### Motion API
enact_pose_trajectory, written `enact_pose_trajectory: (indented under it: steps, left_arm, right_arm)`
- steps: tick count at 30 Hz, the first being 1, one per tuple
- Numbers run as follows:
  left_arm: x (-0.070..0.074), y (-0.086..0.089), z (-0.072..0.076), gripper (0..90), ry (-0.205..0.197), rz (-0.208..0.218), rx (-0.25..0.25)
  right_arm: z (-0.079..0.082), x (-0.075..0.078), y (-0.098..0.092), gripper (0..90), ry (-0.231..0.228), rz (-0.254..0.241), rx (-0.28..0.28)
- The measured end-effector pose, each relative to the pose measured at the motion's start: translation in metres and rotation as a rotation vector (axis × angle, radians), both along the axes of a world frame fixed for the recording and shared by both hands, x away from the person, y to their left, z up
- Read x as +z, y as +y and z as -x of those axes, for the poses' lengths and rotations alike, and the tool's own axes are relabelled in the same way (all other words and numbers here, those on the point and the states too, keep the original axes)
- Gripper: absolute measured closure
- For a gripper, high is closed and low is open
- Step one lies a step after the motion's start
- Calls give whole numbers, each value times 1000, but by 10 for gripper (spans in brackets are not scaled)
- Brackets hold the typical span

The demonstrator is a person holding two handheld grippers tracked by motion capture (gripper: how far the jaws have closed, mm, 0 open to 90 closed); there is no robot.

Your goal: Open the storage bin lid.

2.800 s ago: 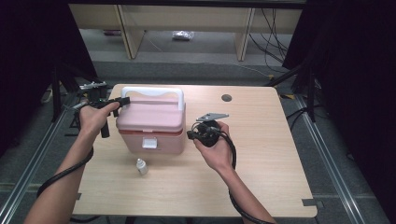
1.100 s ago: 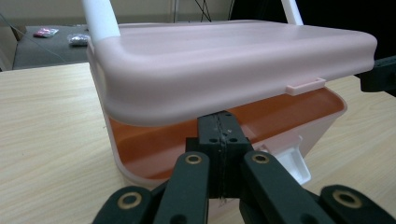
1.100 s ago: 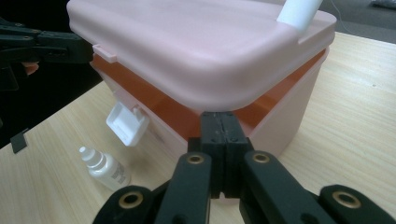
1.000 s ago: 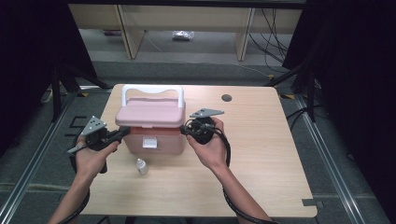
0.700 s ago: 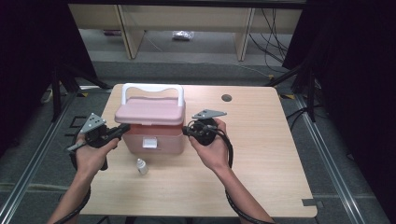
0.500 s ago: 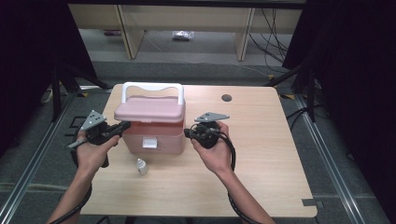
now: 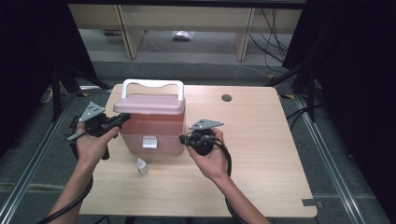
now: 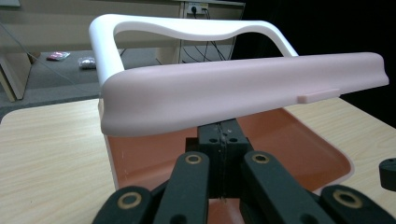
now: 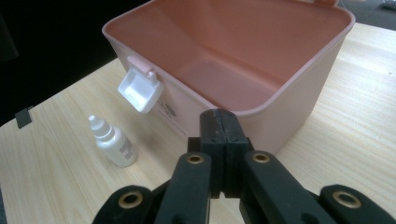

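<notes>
One pink plastic box (image 7: 152, 135) stands between the two grippers, smooth and glossy, with rounded corners and an empty, slightly darker inside. Its lid (image 8: 243, 88) is a thick, rounded slab lifted clear of the front rim; in the left gripper view the left gripper (image 8: 224, 140) has its tip just under the lid's edge, over the box's open side. Whether the tip touches the lid I cannot tell. Its two black jaws are pressed together with nothing between them. One white handle (image 7: 152, 86), a flat curved bar, rises behind the lid.

The right gripper (image 9: 219, 122) is just beside the box's other side wall, near the rim, its jaws likewise pressed flat together and empty. One white latch (image 9: 140, 91) hangs loose on the front wall, to the left of this gripper in its own view. One small white dropper bottle (image 9: 112, 142) with a ribbed cap stands on the table in front of the box, between the two hands.

The table (image 7: 261, 154) is pale wood-grain laminate with rounded corners and one round cable hole (image 7: 227, 98). Behind it are grey floor, wooden shelf legs and dark curtains.
</notes>
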State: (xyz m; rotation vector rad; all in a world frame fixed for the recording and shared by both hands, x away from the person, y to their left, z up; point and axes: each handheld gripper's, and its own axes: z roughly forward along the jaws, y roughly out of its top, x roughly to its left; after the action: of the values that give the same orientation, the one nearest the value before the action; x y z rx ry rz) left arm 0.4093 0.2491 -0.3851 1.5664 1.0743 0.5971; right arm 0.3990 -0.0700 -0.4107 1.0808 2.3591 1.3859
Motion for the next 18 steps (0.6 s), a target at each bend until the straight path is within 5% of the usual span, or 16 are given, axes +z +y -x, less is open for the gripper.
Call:
enact_pose_trajectory:
  steps: [11, 18]
  left_arm:
    - [5, -1, -2, 898, -6, -8, -1]
    - [9, -2, -3, 898, -7, -5, -2]
  right_arm:
    - [8, -5, 5, 900, -35, 14, 20]
    - [11, -3, 44, 900, -59, 34, 108]
